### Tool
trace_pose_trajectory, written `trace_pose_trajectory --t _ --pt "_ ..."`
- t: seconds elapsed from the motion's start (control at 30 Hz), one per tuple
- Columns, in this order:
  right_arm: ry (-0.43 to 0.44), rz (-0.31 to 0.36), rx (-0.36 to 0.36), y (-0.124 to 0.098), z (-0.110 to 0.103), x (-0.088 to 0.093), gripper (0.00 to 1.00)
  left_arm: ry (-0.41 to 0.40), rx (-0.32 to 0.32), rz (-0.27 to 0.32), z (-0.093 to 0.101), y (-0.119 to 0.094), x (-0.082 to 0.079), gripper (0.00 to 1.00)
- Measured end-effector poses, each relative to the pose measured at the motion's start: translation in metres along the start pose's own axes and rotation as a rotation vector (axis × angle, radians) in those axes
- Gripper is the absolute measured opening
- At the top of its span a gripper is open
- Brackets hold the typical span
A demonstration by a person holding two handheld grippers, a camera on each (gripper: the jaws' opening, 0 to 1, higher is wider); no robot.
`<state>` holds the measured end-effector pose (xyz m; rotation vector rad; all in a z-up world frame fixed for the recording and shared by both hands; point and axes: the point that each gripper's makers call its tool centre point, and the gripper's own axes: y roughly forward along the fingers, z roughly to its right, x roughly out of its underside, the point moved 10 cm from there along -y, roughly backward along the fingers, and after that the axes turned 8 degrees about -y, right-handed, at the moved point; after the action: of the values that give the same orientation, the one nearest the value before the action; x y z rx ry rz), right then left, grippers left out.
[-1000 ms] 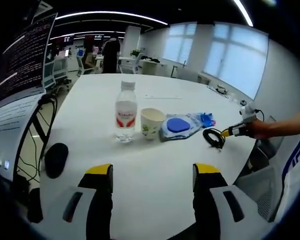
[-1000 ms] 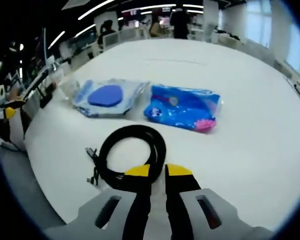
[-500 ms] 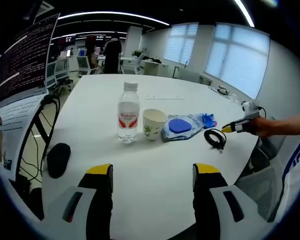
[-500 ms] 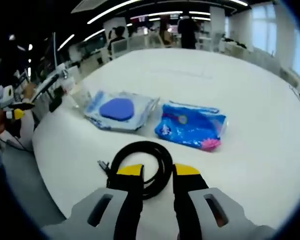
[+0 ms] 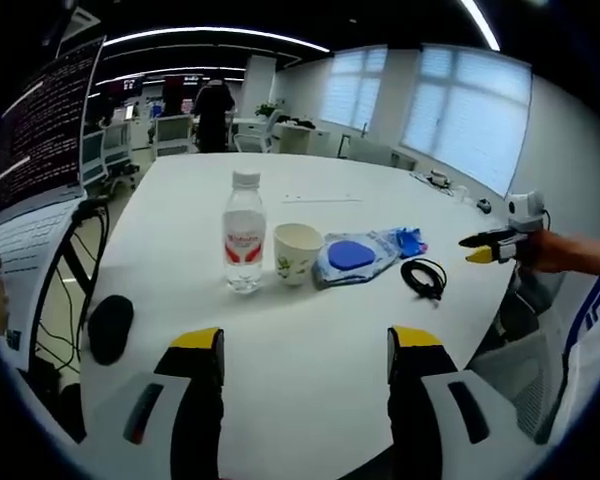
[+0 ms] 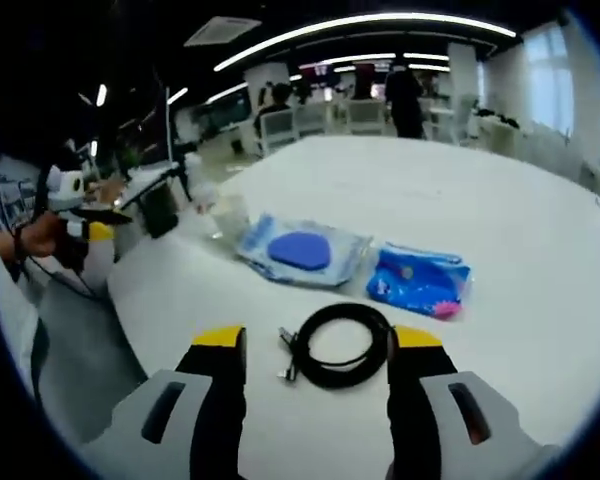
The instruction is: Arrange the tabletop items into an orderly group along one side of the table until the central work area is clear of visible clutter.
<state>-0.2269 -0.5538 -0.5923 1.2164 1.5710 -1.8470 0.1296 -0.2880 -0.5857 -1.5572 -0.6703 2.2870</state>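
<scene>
Here the coiled black cable (image 6: 342, 345) lies flat on the white table (image 6: 540, 300), just ahead of the right gripper (image 6: 317, 345), whose jaws stand wide apart and hold nothing. Beyond the cable sit a clear pouch with a blue pad (image 6: 300, 250) and a blue packet (image 6: 420, 282), side by side. Past the left gripper (image 5: 305, 345), also spread wide and empty, a water bottle (image 5: 243, 240) and paper cup (image 5: 297, 252) stand upright beside the pouch.

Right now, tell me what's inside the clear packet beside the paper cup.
A flat blue oval pad shows through the clear packet; what it is exactly, and anything beneath it, can't be seen.
</scene>
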Motion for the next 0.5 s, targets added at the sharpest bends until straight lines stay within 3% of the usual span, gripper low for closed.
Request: trace_pose_trajectory --t 0.27,0.5 --pt "-0.003 0.026 -0.016 -0.012 -0.013 0.001 0.64 0.005 0.005 0.01 0.0 -0.004 0.0 0.67" --pt "0.009 0.035 -0.033 -0.007 -0.015 0.003 0.65 0.008 0.013 0.014 0.001 -0.004 -0.001 0.67"
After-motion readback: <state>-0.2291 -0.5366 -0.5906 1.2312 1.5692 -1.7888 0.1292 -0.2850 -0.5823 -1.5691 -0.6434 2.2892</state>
